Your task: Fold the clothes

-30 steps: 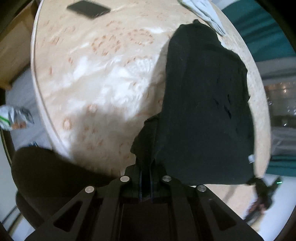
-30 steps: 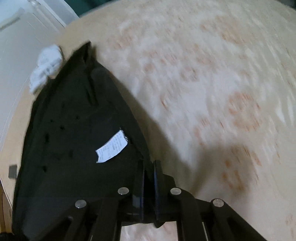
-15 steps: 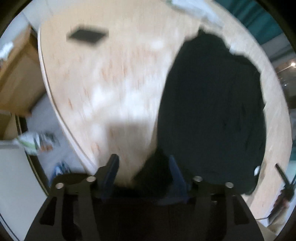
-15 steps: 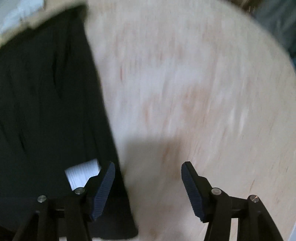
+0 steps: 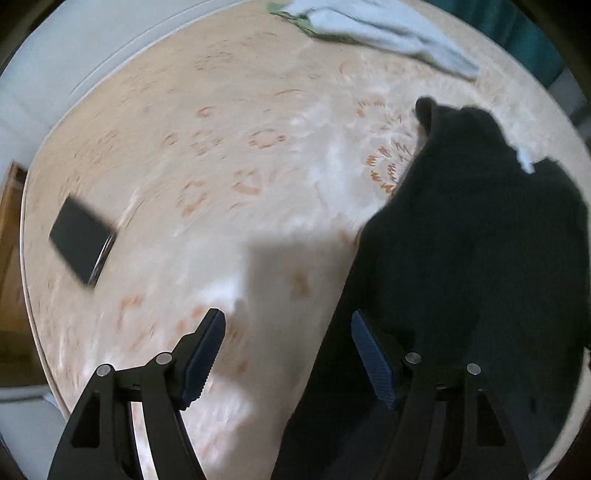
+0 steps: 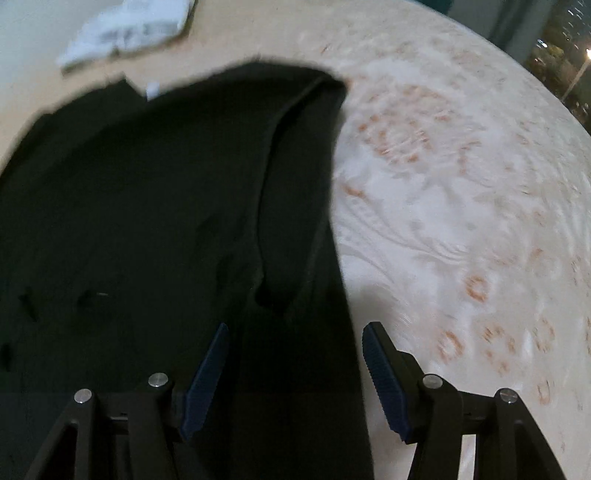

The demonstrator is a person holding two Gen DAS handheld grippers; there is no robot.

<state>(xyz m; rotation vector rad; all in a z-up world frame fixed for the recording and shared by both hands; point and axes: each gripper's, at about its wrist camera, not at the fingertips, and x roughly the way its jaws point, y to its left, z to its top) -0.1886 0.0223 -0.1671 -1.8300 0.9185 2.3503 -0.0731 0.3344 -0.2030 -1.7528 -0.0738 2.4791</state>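
garment: black garment [image 5: 472,258] lies spread on the round table [image 5: 221,155], on the side away from the phone [image 5: 82,245]. Seen again from the right wrist [image 6: 147,206], with one long fold or seam ridge running up toward its far edge.
label: small white tag [image 5: 525,161] shows at the garment's far edge, also visible from the right wrist [image 6: 152,88].
left gripper: left gripper [image 5: 288,360] has jaws wide apart, holding nothing. Its outer finger sits over the garment's near edge, its inner finger over bare table.
right gripper: right gripper [image 6: 295,373] also has jaws spread and empty. It hangs over a narrow strip of the garment's edge. I can't tell if the fingers touch the cloth.
other cloth: a pale cloth [image 5: 376,27] is bunched beyond the garment's far edge, well apart from it.
handling (judgement): thin, limp knit, light. It'll sag and drag if lifted from one point, and it likely slides easily on the glossy tabletop. Not fragile.
grip points (judgement): pinch the near hem corners, one per gripper, catching every layer at the edge. The raised ridge nearest the right gripper is the easy bite. Avoid the flat middle, since the fingers would only push cloth around.
risk (judgement): grabbing only the top layer will open the fold skewed.
task state (judgement): garment laid out flat-ish, no tidy fold yet.
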